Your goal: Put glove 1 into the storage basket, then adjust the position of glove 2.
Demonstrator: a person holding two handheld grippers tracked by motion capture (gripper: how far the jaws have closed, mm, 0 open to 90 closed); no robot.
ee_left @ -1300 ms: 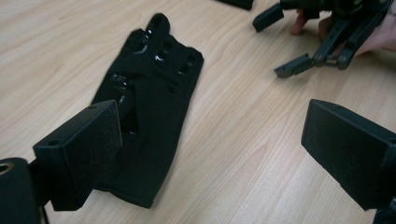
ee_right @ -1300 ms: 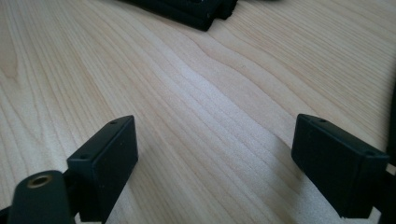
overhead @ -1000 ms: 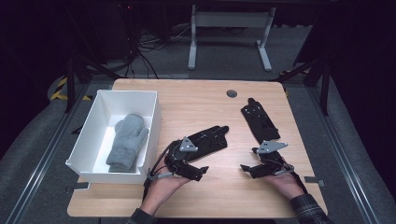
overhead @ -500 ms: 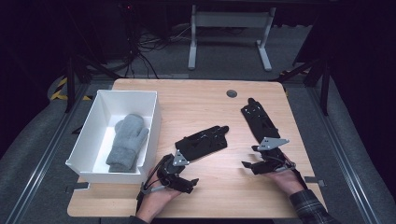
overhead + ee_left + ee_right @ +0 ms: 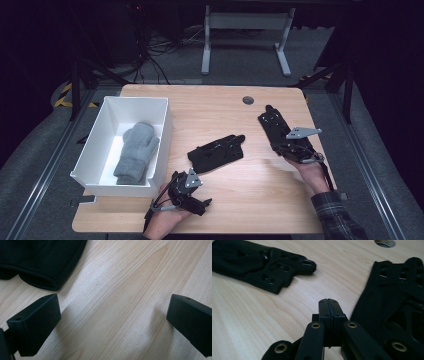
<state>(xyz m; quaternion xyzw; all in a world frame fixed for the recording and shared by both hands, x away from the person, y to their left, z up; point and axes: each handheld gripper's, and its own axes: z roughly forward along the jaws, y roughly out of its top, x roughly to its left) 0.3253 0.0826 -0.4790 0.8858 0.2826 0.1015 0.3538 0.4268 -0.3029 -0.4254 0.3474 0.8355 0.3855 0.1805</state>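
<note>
Gloves are the business here: two black ones lie on the worktop point(image 5: 210, 220), and a grey mitten point(image 5: 136, 152) already sits in the white bin point(image 5: 165, 120) at the left, so the work looks like sorting handwear into that bin. The middle black glove point(image 5: 216, 152) lies just right of the bin, cuff toward the person, while the second black glove point(image 5: 281, 131) rests near the right edge. The left tool point(image 5: 204, 204) hovers low over bare wood just short of the middle glove, its jaws spread as wide as they go and holding nothing; in the left gripper view the glove's hemmed cuff point(image 5: 37, 282) sits just beyond the left jaw. The right tool point(image 5: 328, 302) has just been closing, and its jaws now stand pressed together with nothing between them, beside the second glove point(image 5: 392, 297) rather than on it, apparently a missed pinch. To do this step well, the left tool should ease forward until the cuff lies squarely between the jaws, come down close to the wood, and close on the doubled hem rather than on a single loose layer, which would likely slip. The lift ought to be high enough for the dangling fingers to pass over the bin's wall. The right tool needs to reopen and shift over the fabric edge before trying again.
</note>
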